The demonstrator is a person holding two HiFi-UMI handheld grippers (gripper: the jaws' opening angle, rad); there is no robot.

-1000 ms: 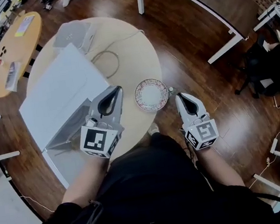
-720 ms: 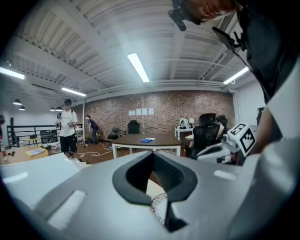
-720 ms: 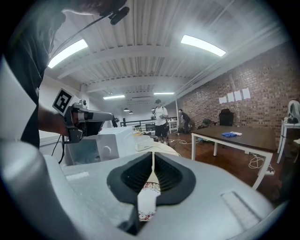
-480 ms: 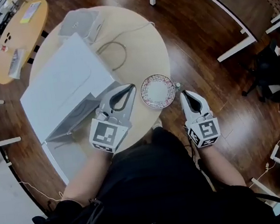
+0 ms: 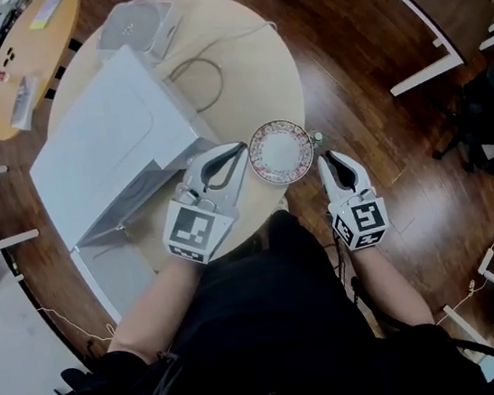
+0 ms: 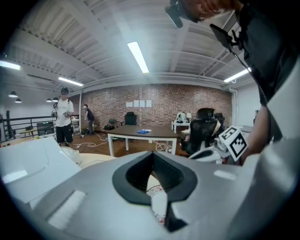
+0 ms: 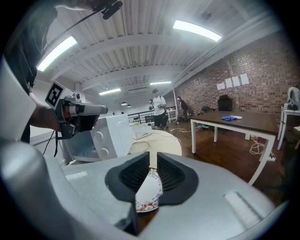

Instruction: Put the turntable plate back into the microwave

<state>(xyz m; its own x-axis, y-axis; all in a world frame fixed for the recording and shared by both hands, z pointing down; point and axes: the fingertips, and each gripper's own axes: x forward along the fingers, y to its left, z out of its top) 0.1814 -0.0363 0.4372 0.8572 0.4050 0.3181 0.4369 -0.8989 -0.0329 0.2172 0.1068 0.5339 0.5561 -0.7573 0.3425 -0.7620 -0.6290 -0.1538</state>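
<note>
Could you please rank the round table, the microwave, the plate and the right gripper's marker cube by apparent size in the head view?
round table
microwave
plate
right gripper's marker cube, nearly plate-sized and nearer the camera: unsure

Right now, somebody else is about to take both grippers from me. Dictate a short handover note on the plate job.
The left hand-held gripper has its jaws together and is empty, with its tips beside the plate's left rim.
The right hand-held gripper has its jaws slightly apart. They have just been opening, nothing is between them, and the tips are just short of the plate's right rim.
The turntable plate lies flat near the near edge of the round table, to the right of the microwave.
Done: the microwave door is open.
Left: grip the plate, carry it into the microwave and set it down inside.
</note>
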